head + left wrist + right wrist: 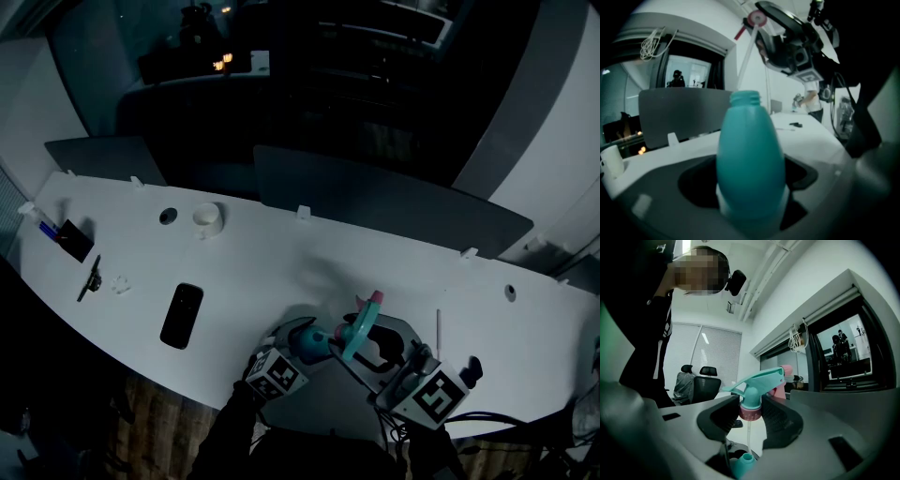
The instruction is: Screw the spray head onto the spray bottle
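A teal spray bottle (749,154) stands upright between the jaws of my left gripper (750,187), which is shut on its lower body. Its threaded neck (745,98) is uncapped. In the head view the bottle (312,344) is near the table's front edge. Just above and to its right, my right gripper (751,414) is shut on the pink collar of the teal spray head (757,380). The white dip tube (749,434) hangs down toward the bottle's mouth (743,463). Whether its tip is inside the mouth I cannot tell. The head view shows the spray head (362,324) beside the bottle.
On the white table (281,253) lie a black phone (182,315), a white cup (208,219), a pen (90,278), a dark holder (73,239) and a thin white stick (438,328). Grey dividers (375,202) line the far edge. Office chairs (698,380) stand beyond.
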The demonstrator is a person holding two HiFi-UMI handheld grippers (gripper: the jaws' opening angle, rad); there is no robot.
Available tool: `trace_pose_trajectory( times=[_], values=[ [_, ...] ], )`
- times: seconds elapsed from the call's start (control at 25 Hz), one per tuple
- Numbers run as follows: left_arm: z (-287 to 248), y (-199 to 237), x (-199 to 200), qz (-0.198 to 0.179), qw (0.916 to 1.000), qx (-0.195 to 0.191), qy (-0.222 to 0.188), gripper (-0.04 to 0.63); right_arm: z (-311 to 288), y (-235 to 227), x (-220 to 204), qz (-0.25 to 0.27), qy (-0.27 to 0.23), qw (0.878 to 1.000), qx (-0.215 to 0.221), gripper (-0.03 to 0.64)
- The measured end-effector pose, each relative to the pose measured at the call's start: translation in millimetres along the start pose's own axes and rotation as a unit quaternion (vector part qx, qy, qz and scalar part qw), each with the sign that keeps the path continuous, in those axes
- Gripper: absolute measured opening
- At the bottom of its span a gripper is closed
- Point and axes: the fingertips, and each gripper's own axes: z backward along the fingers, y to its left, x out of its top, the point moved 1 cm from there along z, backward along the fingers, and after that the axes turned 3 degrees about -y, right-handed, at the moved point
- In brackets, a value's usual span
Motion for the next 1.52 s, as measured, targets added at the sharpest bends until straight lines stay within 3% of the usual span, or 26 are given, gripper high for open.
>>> trace_pose_trajectory(
  times=[0.12, 0.24, 0.36, 0.6, 0.92, 1.28, 1.52],
  values=[
    [-1.7, 0.3, 0.7, -0.005, 1.0000, -0.007, 0.002, 0.403, 7.3, 5.2, -9.9, -0.010, 0.060, 0.998, -0.002, 0.147],
    [-1.4, 0.5, 0.3, -0.008, 0.9999, -0.012, 0.003, 0.403, -1.3, 5.4, -13.5, 0.000, 0.023, 1.000, 0.004, 0.147],
    [-1.9, 0.0, 1.3, -0.012, 0.9998, -0.013, 0.005, 0.403, -7.6, 6.3, -39.2, -0.027, 0.083, 0.996, -0.010, 0.147],
    [-2.1, 0.3, 1.4, -0.007, 0.9999, -0.011, 0.001, 0.403, -25.6, 6.1, -85.9, -0.004, 0.063, 0.998, -0.003, 0.147],
    [-2.3, 1.3, 1.6, -0.006, 0.9999, -0.009, 0.003, 0.403, -25.9, 2.1, -126.7, -0.006, 0.095, 0.995, -0.013, 0.147],
    [-2.7, 0.6, 1.6, -0.007, 0.9999, -0.007, 0.005, 0.403, -30.9, 2.2, -138.7, 0.005, 0.101, 0.995, -0.004, 0.147],
    [-2.3, 0.2, 2.4, -0.006, 0.9999, 0.009, 0.002, 0.403, -27.5, 3.5, -137.2, 0.021, 0.073, 0.997, -0.023, 0.147]
  ],
)
